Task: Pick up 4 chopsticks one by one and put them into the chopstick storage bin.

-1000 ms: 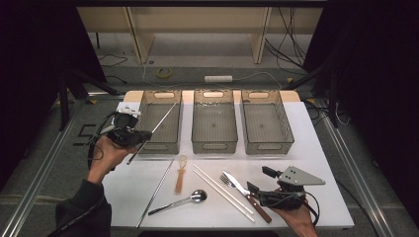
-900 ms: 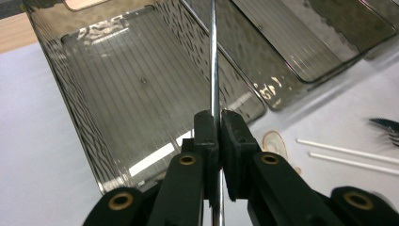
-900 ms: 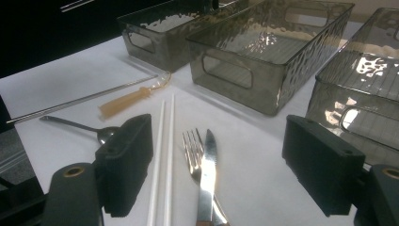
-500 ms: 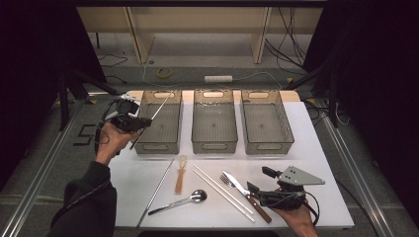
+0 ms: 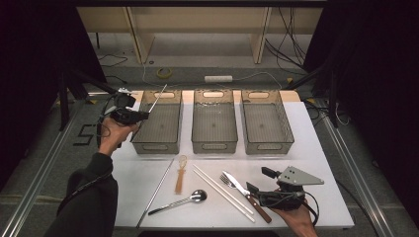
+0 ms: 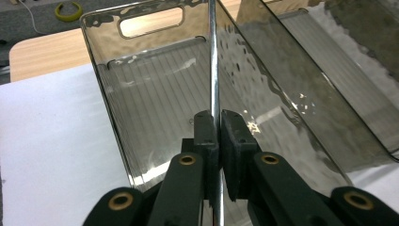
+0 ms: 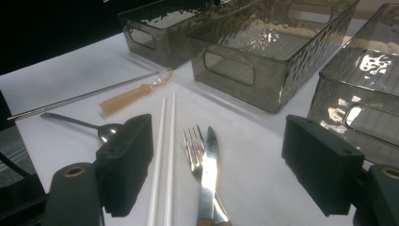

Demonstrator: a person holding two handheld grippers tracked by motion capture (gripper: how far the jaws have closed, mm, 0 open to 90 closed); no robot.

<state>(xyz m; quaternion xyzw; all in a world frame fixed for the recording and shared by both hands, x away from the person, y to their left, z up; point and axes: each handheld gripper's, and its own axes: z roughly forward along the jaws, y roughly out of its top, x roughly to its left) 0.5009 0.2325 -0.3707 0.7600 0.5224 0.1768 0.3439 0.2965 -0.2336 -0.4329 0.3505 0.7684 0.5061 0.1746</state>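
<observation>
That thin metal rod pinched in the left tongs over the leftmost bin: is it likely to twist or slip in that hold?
Probably somewhat. The metal rod looks smooth, shiny and round, so it may slide or pivot between the pads of the left tongs. It stays straight along its length, so likely stiff. Set down in the smoky bin, it would probably roll.

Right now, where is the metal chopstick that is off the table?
The left gripper clamps the metal chopstick over the leftmost bin, at the high view's upper left.
</observation>
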